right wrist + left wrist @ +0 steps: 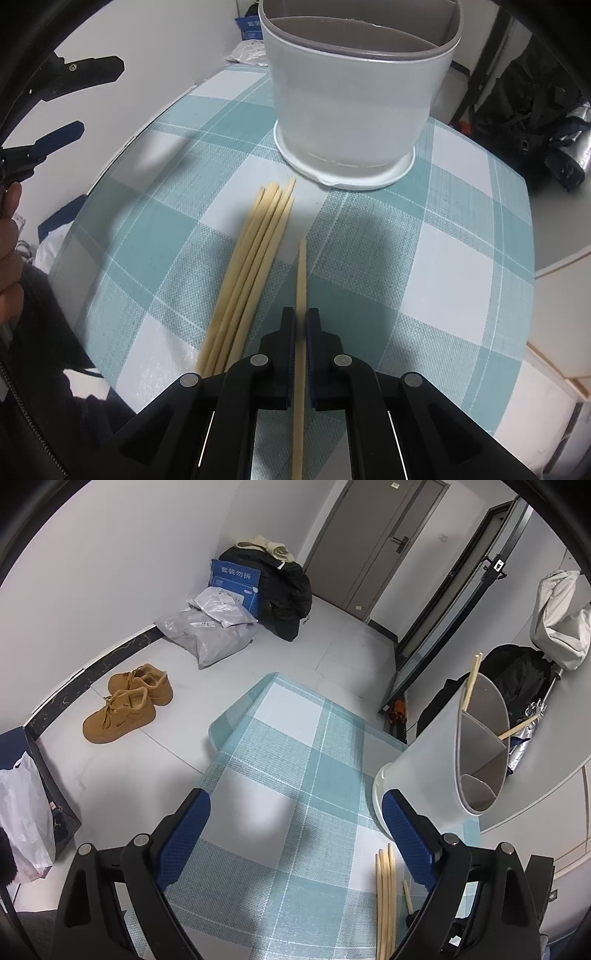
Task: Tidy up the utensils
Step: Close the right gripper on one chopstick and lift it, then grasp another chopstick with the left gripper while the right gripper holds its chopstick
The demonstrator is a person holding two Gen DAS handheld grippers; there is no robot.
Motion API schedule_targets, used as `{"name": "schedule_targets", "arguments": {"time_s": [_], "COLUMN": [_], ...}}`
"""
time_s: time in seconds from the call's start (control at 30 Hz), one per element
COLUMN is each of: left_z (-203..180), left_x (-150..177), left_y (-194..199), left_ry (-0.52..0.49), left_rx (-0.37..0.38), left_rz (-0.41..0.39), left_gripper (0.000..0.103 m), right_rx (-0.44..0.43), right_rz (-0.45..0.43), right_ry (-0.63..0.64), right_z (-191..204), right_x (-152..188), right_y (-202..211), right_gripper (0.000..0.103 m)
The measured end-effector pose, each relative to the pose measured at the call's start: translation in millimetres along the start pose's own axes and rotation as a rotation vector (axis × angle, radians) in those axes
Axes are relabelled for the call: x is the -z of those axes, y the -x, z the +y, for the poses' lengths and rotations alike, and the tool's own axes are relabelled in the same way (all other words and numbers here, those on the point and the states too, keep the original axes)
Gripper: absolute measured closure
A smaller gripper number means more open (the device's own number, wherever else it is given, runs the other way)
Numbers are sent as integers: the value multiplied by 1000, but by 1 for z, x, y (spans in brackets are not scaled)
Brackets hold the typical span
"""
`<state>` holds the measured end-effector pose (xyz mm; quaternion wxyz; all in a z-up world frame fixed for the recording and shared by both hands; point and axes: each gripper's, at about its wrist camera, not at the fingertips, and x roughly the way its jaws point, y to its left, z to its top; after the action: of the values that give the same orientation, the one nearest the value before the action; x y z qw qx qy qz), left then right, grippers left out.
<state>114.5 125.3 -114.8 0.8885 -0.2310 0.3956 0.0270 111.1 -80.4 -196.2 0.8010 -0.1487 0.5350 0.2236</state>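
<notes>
My right gripper point(300, 317) is shut on a single wooden chopstick point(301, 273) whose tip points toward the white utensil holder point(347, 110). Several loose chopsticks point(255, 266) lie in a bundle on the checked tablecloth just left of it. My left gripper point(295, 823) is open and empty above the cloth. In the left wrist view the holder point(424, 746) stands at the right with divided compartments and chopsticks point(471, 683) standing in them. The loose chopsticks point(386, 893) lie at the bottom right.
The table point(461, 229) has a teal and white checked cloth and a rounded edge point(229, 731). On the floor are tan shoes point(129, 701), plastic bags point(210, 627) and a black bag point(284, 590). A black backpack point(517, 679) sits behind the holder.
</notes>
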Motion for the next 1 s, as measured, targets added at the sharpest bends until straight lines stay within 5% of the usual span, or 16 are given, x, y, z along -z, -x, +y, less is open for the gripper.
{"name": "schedule_targets", "arguments": {"time_s": [0.3, 0.53, 0.77, 1.0], "left_z": [13, 6, -25, -50], "left_x": [4, 18, 40, 62], "left_y": [-4, -13, -25, -32], "left_ry": [15, -26, -184, -318], "left_rx": [-33, -54, -40, -101], "left_rz": [29, 94, 224, 289], "left_gripper": [12, 12, 12, 12], "right_rx": [14, -73, -311, -439], "right_rz": [-65, -126, -301, -435], "right_ry": [18, -68, -354, -528], "right_z": [13, -3, -67, -106], "right_x": [-24, -34, -22, -6], "right_y": [-11, -7, 37, 55], "right_gripper": [97, 99, 99, 99]}}
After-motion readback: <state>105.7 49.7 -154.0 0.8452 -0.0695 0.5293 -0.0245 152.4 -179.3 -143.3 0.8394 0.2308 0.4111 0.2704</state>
